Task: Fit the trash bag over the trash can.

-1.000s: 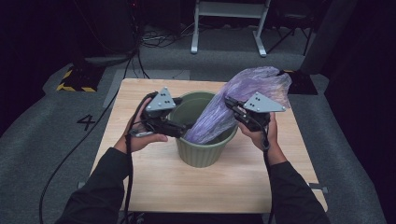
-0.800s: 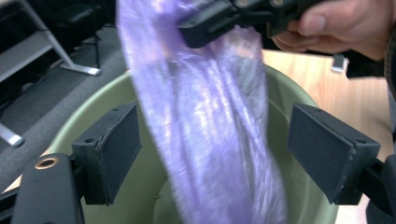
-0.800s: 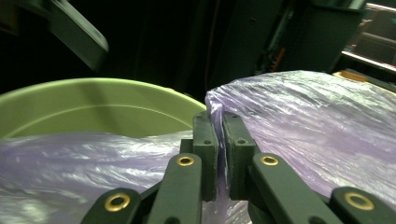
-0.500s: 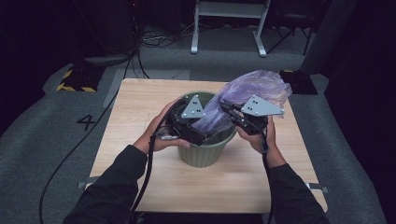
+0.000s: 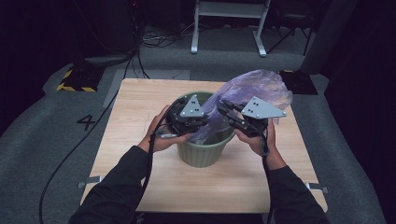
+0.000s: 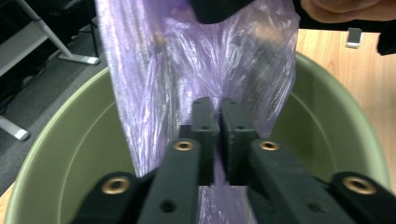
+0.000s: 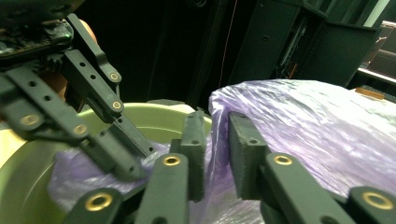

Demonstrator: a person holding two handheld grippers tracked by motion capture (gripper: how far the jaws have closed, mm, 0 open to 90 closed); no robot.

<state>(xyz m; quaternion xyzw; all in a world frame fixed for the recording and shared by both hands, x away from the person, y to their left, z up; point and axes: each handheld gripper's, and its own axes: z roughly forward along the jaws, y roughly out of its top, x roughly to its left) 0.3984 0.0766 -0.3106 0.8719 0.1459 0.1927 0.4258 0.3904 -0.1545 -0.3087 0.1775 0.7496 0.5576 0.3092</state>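
So far the left gripper (image 6: pixel 215 109) has just closed, pinching the purple bag (image 6: pixel 196 60) inside the green bin (image 5: pixel 204 154). Further right, the right gripper (image 7: pixel 215 122) has just loosened, plastic between its jaws. Most of the bag remains outside, unspread.

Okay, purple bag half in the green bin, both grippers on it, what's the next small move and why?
Probably draw the left gripper, whose jaws have just closed on the purple bag, toward the near rim of the green bin. The right gripper has just been opening, with film between its jaws but a gap showing, so the left one alone holds the bag. Most of the bag is bunched outside, over the far rim.
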